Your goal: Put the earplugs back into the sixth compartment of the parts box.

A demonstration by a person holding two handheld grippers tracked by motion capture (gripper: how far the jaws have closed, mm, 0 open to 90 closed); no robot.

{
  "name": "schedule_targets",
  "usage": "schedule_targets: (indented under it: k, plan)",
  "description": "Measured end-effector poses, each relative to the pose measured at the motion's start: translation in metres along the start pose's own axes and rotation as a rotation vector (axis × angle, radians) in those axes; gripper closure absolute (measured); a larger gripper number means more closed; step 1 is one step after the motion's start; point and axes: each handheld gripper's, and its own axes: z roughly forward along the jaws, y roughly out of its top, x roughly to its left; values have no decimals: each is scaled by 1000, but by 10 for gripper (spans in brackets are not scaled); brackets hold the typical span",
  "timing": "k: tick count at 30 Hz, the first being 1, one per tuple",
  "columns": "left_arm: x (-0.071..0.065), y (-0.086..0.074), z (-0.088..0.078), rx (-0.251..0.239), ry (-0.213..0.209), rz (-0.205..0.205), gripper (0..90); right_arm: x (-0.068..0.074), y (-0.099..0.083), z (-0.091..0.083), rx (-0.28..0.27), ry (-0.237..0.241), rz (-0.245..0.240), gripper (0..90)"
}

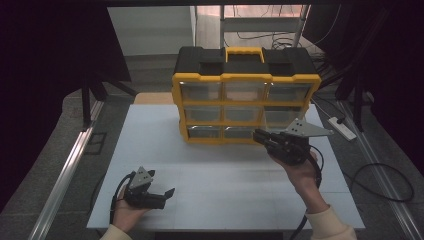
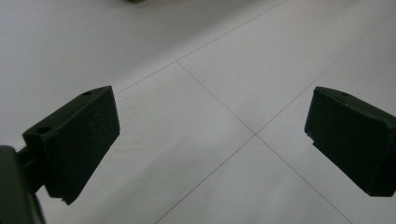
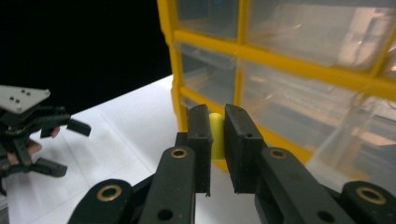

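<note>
Right hand-held gripper (image 3: 216, 140) pinches a small yellow piece (image 3: 215, 135) beside the drawer organizer (image 3: 299, 70); left hand-held gripper (image 2: 210, 135) gapes wide.

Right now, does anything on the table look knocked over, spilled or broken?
Nothing stands out. The yellow drawer organizer stands upright and square at the far side of the white table, with no drawer visibly pulled out. The left gripper is wide open; the right gripper has its jaws closed on something small and yellow.
</note>
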Motion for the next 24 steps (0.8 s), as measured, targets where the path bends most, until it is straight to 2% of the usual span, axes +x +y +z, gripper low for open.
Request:
schedule_targets:
  k: [13, 20, 21, 22, 23, 24]
  plan:
    - [0, 0, 0, -4, 4, 1, 29, -25, 15, -12, -40, -79, 35, 807]
    - [0, 0, -1, -4, 4, -1, 29, -38, 19, -12, -25, -123, 39, 807]
    - [0, 0, 0, -3, 4, 1, 29, -45, 19, -11, -16, -147, 48, 806]
    - [0, 0, 0, -3, 4, 1, 29, -45, 19, -11, -16, -147, 48, 806]
    - [0, 0, 0, -2, 3, 1, 29, -51, 18, -10, -3, -178, 45, 806]
    - [0, 0, 0, -2, 2, 1, 29, -51, 18, -10, -3, -178, 45, 806]
